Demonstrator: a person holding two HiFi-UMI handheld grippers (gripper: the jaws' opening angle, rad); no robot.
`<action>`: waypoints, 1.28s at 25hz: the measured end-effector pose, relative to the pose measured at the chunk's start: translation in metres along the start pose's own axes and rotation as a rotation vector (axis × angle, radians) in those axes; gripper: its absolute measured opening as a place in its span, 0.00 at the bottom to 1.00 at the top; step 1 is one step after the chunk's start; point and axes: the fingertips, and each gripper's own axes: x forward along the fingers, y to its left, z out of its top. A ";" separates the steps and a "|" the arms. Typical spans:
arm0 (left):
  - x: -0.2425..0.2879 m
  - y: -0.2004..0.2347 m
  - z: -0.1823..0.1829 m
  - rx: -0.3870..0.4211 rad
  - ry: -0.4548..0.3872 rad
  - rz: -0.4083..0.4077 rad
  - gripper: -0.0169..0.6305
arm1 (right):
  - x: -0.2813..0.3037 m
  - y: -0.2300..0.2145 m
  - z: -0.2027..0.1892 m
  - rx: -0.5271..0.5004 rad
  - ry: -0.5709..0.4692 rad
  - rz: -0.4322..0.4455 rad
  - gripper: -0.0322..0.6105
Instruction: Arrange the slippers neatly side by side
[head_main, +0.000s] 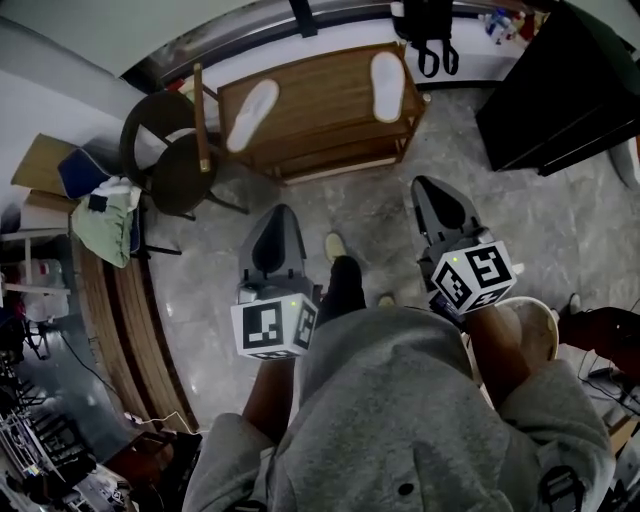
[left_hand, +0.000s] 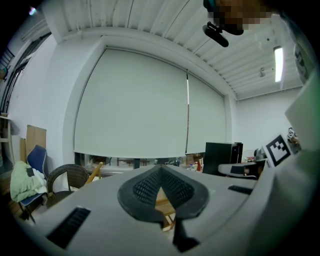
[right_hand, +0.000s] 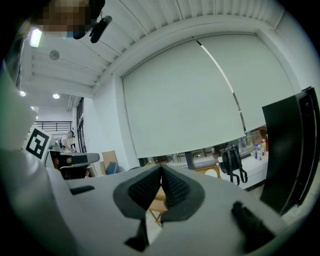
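Slippers, 2 white, lie on top of wooden desk (head_main: 320, 105), well apart: one slipper (head_main: 251, 114) at desk's L end, angled; other slipper (head_main: 387, 86) at R end, about straight. On near side of desk, well clear of it, over floor: left hand-held gripper (head_main: 280, 214), jaws pressed together, nothing betw them; right hand-held gripper (head_main: 433, 187) same, empty. Wicker chair (head_main: 160, 140) just beside desk's L end.

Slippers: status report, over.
Left gripper and right gripper shut, empty, short of the bench. Left slipper, right slipper at opposite ends of its top. Chair beside bench's left end.
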 end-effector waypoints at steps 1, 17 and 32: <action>0.007 0.004 0.001 -0.004 0.003 -0.004 0.05 | 0.008 -0.001 0.001 0.001 0.005 -0.004 0.09; 0.092 0.087 0.013 -0.046 0.027 -0.029 0.05 | 0.125 0.010 0.012 -0.013 0.074 -0.006 0.09; 0.128 0.154 0.012 -0.061 0.042 -0.069 0.05 | 0.208 0.045 0.016 -0.046 0.105 -0.009 0.09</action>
